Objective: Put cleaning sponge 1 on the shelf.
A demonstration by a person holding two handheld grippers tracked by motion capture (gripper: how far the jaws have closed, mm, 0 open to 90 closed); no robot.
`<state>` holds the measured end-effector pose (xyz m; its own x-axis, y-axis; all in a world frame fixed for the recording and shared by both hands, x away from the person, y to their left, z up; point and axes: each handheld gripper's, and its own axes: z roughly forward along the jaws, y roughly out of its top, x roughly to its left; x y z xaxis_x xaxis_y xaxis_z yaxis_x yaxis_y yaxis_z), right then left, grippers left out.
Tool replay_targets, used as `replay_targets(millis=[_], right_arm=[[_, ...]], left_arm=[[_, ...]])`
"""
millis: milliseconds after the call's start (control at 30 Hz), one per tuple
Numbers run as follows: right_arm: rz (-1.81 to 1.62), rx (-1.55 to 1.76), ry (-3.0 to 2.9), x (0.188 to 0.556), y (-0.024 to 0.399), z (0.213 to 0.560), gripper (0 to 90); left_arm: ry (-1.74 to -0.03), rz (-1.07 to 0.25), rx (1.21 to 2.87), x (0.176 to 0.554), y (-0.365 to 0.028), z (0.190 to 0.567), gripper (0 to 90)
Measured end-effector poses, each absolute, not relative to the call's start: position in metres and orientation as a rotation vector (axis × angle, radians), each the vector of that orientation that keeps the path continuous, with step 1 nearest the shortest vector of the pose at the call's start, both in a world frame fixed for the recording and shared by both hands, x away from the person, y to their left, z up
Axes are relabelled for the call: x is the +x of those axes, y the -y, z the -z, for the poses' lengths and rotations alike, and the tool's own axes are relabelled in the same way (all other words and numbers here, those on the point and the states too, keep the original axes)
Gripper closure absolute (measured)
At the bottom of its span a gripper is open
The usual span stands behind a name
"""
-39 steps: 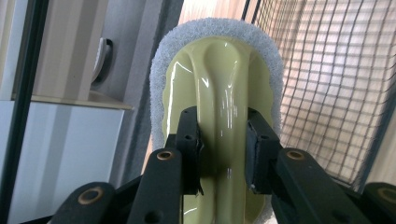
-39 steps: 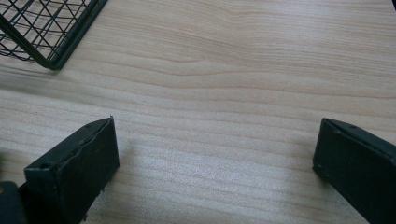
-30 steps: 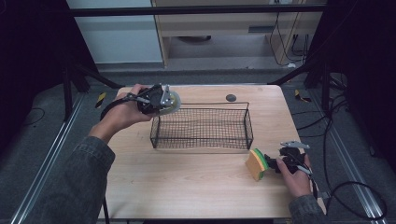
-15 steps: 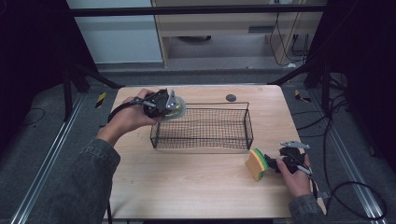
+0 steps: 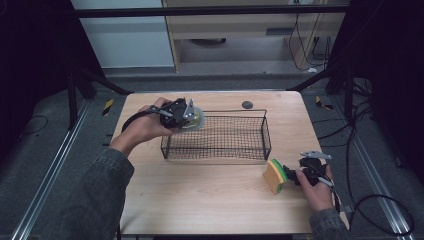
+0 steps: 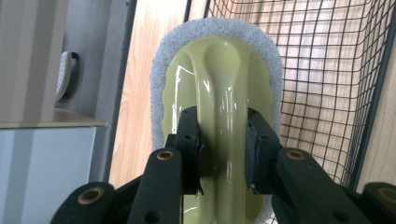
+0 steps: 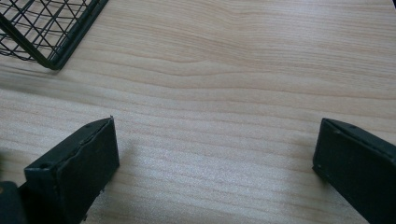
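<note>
A pale wooden table [image 5: 210,210] stands on a dark floor with metal rails either side, a cabinet beyond its far edge. A black wire basket [image 5: 216,139] sits near the middle of the table and serves as the landmark here.

At the basket's far left corner, the left gripper [image 5: 192,119] holds a scrubber [image 5: 196,118] just above the rim. In the left gripper view the jaws are clamped on the scrubber's glossy yellow-green handle [image 6: 227,116], one pad on each side of the raised ridge, with the white scouring pad [image 6: 219,29] ringing the handle's edge and the basket mesh [image 6: 327,84] to its right.

Off the basket's near right corner, a yellow and green sponge [image 5: 275,176] stands on edge on the table. The right gripper [image 5: 295,175] rests on the wood just beside the sponge, on the side away from the basket. In the right gripper view its jaws stand wide apart with only bare wood between them, and a basket corner [image 7: 51,32] shows at upper left.

A small dark disc [image 5: 247,104] lies on the table beyond the basket's far side.
</note>
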<state>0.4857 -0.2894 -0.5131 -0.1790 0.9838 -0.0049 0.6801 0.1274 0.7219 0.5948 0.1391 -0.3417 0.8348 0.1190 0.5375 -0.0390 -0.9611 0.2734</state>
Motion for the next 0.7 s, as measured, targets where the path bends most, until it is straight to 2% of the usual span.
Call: replay_targets(millis=[700], right_arm=[[-0.814, 1.597, -1.925, 0.486, 0.289, 0.513, 0.5]], left_arm=[[-0.058, -0.763, 2.759, 0.6, -0.137, 0.358, 70.6]])
